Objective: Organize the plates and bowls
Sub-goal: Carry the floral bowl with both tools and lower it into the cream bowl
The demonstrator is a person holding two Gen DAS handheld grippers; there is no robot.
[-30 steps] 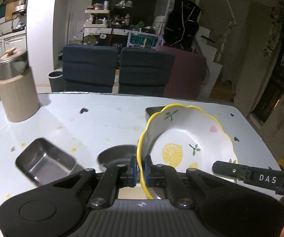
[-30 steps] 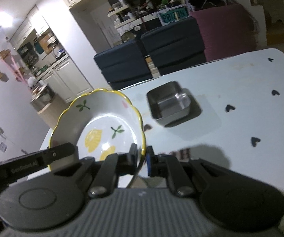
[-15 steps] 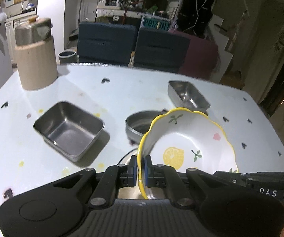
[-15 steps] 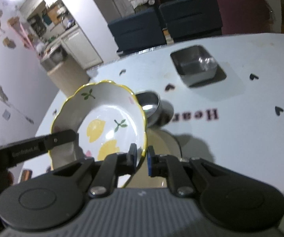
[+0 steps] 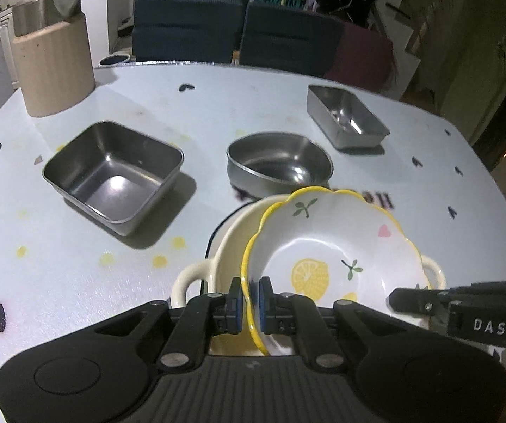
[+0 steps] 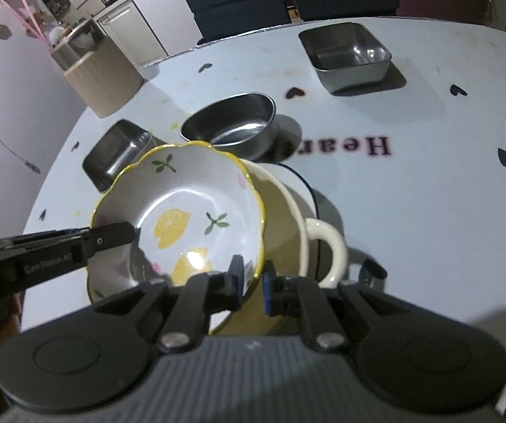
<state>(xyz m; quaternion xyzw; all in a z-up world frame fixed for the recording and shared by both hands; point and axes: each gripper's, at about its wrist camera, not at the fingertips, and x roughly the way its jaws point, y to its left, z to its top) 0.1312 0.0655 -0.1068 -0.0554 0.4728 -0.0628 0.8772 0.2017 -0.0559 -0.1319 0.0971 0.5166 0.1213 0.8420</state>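
Note:
A white scalloped bowl (image 5: 327, 243) (image 6: 182, 211) with a yellow rim and lemon pattern hangs tilted between both grippers. My left gripper (image 5: 249, 296) is shut on its left rim, and its tip (image 6: 112, 236) shows in the right wrist view. My right gripper (image 6: 251, 282) is shut on the opposite rim, and its tip (image 5: 411, 299) shows in the left wrist view. Right under the bowl sits a cream two-handled dish (image 5: 228, 246) (image 6: 288, 204). I cannot tell whether the bowl touches it.
On the white heart-print table (image 5: 147, 105) stand a square steel tray (image 5: 112, 172) (image 6: 115, 151), a round steel bowl (image 5: 281, 162) (image 6: 232, 123) and a rectangular steel tray (image 5: 344, 116) (image 6: 348, 53). A beige canister (image 5: 52, 60) (image 6: 101, 74) stands far left. Chairs (image 5: 189, 28) lie beyond.
Both grippers have come down with the lemon bowl and tipped further toward the table. The cream dish has come into view beneath the bowl.

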